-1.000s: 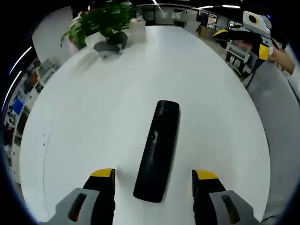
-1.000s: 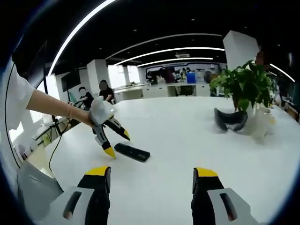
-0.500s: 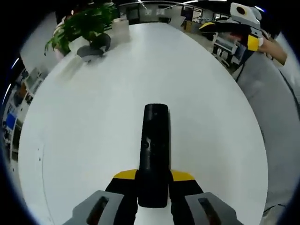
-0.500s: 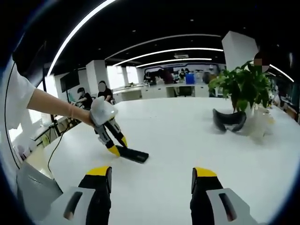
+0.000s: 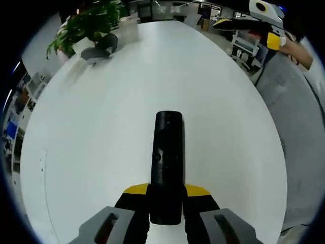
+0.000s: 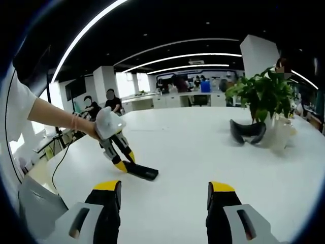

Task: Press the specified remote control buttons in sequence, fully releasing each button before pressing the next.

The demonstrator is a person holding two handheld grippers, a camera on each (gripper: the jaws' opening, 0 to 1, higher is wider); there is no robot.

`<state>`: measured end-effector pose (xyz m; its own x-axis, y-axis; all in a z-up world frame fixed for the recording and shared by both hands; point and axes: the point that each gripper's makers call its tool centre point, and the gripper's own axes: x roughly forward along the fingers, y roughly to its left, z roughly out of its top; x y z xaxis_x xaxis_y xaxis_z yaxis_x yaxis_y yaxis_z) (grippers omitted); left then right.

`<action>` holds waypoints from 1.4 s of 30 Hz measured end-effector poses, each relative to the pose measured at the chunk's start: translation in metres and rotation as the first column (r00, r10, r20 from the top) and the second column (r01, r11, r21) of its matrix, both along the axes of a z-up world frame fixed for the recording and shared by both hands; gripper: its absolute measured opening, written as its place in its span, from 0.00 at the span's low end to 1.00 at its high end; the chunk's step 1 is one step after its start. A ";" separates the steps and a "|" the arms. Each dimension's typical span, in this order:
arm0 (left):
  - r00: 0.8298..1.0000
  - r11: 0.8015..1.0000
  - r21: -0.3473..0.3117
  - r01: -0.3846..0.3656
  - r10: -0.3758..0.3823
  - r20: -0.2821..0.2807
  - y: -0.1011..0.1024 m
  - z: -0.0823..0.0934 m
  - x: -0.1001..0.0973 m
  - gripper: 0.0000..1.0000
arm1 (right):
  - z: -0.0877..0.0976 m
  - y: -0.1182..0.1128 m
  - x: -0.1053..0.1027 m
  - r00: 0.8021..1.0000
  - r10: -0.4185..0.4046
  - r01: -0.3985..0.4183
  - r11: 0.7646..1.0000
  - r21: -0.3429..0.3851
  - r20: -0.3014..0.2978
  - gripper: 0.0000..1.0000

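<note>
left hand-held gripper [image 5: 165, 195] clamping remote [image 5: 167, 157], white table [image 5: 101, 127]

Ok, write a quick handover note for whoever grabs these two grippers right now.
Left gripper: jaws shut on the near end of the long black remote control, which points away across the round white table.
Right gripper: jaws open, holding nothing, raised above the table and apart from the remote.
Far side of the table: a green potted plant with a dark curved headset beside it.
Done: remote gripped. No button press visible.
Left: the button presses, probably with the right gripper, releasing each before the next.
</note>
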<state>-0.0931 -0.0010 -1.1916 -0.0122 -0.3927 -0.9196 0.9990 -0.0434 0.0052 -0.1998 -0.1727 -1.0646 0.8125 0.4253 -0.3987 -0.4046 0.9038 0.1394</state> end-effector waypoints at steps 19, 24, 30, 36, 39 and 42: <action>1.000 1.000 0.004 -0.001 0.001 -0.006 0.003 0.000 -0.034 0.23 | 0.005 0.010 -0.002 0.999 0.033 -0.033 0.999 -0.002 0.014 0.67; 1.000 1.000 0.003 -0.001 0.002 -0.004 0.004 0.000 -0.042 0.23 | 0.006 0.012 -0.004 0.999 0.042 -0.042 0.999 -0.005 0.016 0.67; 1.000 1.000 -0.004 -0.002 0.002 -0.007 0.005 0.000 -0.053 0.23 | 0.004 0.013 -0.006 0.999 0.050 -0.050 0.999 -0.010 0.009 0.67; 1.000 1.000 -0.015 -0.016 0.015 -0.009 0.005 0.001 -0.063 0.23 | 0.002 0.017 -0.009 0.998 0.061 -0.061 0.998 -0.013 0.003 0.66; 1.000 1.000 -0.017 -0.015 0.015 -0.008 0.005 0.001 -0.067 0.23 | 0.001 0.019 -0.009 0.998 0.068 -0.068 0.997 -0.021 0.000 0.66; 1.000 1.000 -0.018 -0.018 0.018 -0.008 0.005 0.001 -0.070 0.23 | 0.000 0.023 -0.011 0.997 0.082 -0.082 0.996 -0.036 -0.004 0.66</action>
<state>-0.1635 0.0040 -1.1909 -0.0121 -0.4092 -0.9124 0.9997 -0.0255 -0.0019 -0.2110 -0.1496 -1.0649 0.7742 0.4759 -0.4172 -0.4775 0.8719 0.1086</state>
